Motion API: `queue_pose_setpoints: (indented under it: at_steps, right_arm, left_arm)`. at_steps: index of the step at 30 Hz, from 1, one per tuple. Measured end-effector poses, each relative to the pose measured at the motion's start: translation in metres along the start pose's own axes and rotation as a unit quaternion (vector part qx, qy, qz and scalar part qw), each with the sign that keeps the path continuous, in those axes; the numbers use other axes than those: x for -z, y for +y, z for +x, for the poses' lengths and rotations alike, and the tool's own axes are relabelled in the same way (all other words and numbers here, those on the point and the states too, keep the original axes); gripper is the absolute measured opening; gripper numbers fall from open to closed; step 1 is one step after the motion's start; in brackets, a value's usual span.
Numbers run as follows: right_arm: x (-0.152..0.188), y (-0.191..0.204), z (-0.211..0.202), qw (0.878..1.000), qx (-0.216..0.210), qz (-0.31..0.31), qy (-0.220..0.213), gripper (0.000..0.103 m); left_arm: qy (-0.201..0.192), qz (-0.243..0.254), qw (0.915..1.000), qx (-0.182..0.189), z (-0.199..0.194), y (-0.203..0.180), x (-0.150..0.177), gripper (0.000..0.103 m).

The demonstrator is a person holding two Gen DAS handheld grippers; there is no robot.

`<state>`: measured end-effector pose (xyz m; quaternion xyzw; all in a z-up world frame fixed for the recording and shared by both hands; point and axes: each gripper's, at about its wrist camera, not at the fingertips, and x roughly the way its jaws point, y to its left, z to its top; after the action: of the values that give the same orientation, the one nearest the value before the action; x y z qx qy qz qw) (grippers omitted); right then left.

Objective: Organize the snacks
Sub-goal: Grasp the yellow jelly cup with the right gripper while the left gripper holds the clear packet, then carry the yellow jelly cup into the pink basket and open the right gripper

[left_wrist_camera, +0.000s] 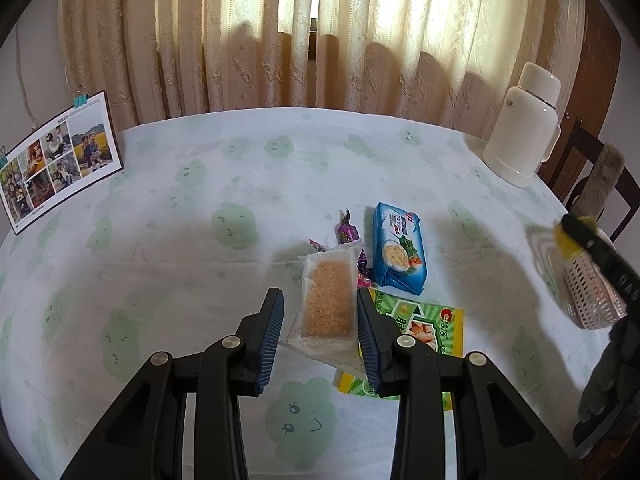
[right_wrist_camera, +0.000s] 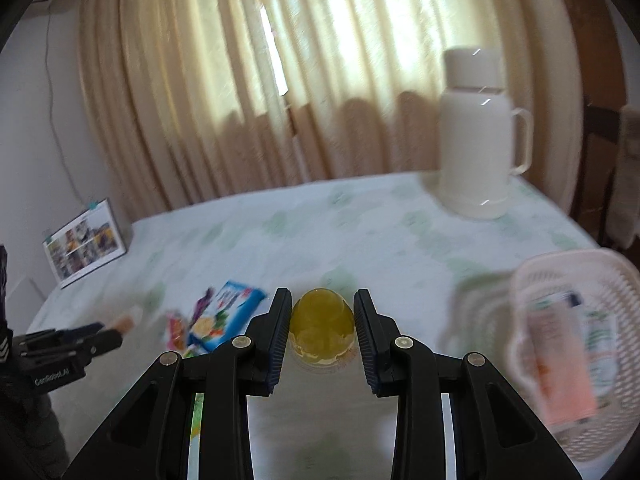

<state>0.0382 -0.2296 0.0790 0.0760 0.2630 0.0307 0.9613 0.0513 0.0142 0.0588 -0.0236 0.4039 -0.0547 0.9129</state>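
Both wrist views low over table (left_wrist_camera: pixel 200 184), facing curtain (left_wrist_camera: pixel 240 40).

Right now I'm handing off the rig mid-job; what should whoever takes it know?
Left tool: open, straddling the clear cracker pack, not closed on it.
Right tool: shut on the yellow jelly cup, carried above the table.
Pink basket sits to the right and already holds a few packets.
Left on the table: blue noodle pack, green snack bag, purple candies.
Next, probably: drop the cup in the basket, then bring the rest.
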Motion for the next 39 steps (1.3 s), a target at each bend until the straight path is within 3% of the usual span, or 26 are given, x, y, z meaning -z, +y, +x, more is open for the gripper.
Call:
queue_pose_setpoints:
  at_steps: [18,29,39]
  right_arm:
    - [-0.001,-0.073,-0.048,0.989,0.104,0.075,-0.075,0.033]
    - [0.017,-0.118,-0.069,0.971,0.176,0.133,-0.092,0.034]
    - [0.022,-0.134,-0.085,0.961,0.197,0.157,-0.116,0.041]
  left_arm:
    - [0.015,0.013,0.9998,-0.003,0.010,-0.009,0.006,0.033]
    - [0.020,0.022,0.9996,-0.003,0.015,-0.014,0.008,0.033]
    - [0.015,0.022,0.9996,0.002,0.013,-0.016,0.008,0.034]
